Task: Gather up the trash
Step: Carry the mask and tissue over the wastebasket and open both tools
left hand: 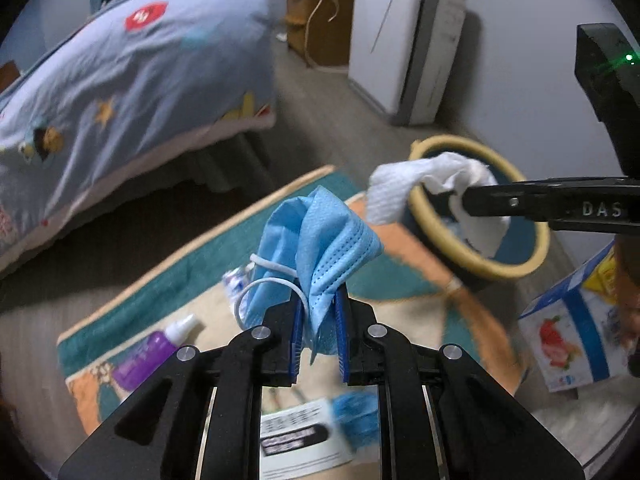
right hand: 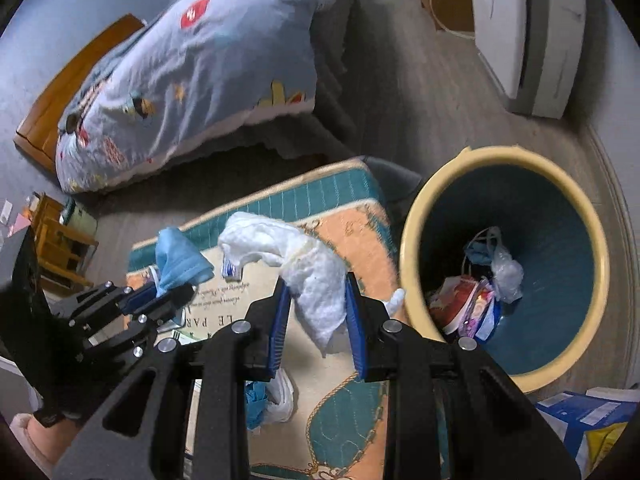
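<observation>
- A crumpled blue face mask (left hand: 320, 240) is pinched between the narrow-set blue pads of the left gripper (left hand: 318, 332) and is carried clear of the patterned rug (left hand: 192, 240), its white ear loops dangling to one side.
- A wad of white tissue (right hand: 308, 268) is clamped in the right gripper (right hand: 318, 320), whose jaws are drawn in only as far as the bulky paper allows; in the left wrist view the tissue is seen hanging at the near rim of the bin.
- The yellow-rimmed waste bin (right hand: 412, 240) is stood just off the rug's right edge (wrappers and a plastic bag are already lying at its bottom), which is judged to be why both loads are held high and turned toward it.
- More litter is left on the rug: a purple spray bottle (left hand: 148, 356) near its left edge, a printed leaflet (left hand: 296, 436) and a blue scrap (left hand: 356, 412) close below the left gripper.
- A blue and white carton (left hand: 576, 328) is seen on the floor beside the bin, and a bed (left hand: 132, 80) beyond the rug's far edge.
- The drop into the bin is judged the next step; neither piece has yet been let go.
</observation>
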